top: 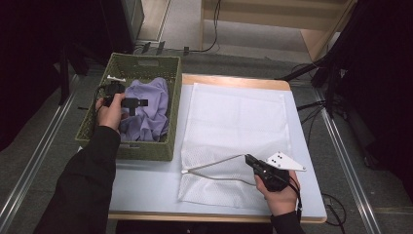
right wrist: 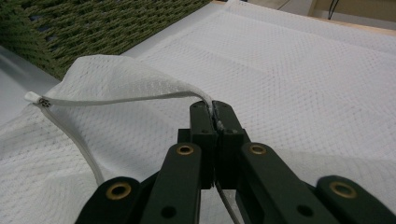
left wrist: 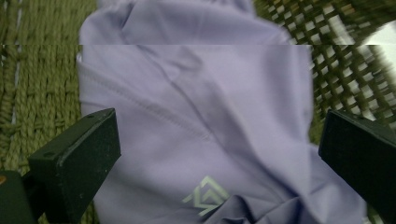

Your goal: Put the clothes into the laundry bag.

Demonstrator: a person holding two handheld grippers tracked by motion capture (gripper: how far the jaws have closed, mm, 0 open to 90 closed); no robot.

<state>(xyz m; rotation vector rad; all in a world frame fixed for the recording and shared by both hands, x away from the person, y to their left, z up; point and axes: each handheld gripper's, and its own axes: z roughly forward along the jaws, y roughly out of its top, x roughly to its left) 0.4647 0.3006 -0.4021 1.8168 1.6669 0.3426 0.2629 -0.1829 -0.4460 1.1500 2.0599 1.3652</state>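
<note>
My right gripper (right wrist: pixel 215 119) is clamped on the mesh bag's (top: pixel 234 126) zipper edge, holding the mouth up. My left gripper (top: pixel 127 103), jaws wide apart, hovers over the purple shirt (top: pixel 148 109) in the green basket (top: pixel 146 151). I'd drop lower and pinch a thick fold. The left gripper view adds the shirt's logo (left wrist: pixel 206 195).

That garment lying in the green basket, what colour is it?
The garment is lilac purple, with a small pale angular logo; the left gripper view shows it best.

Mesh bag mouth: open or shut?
Open: the right tool lifts the upper zipper edge off the mesh bag, leaving a gap.
</note>
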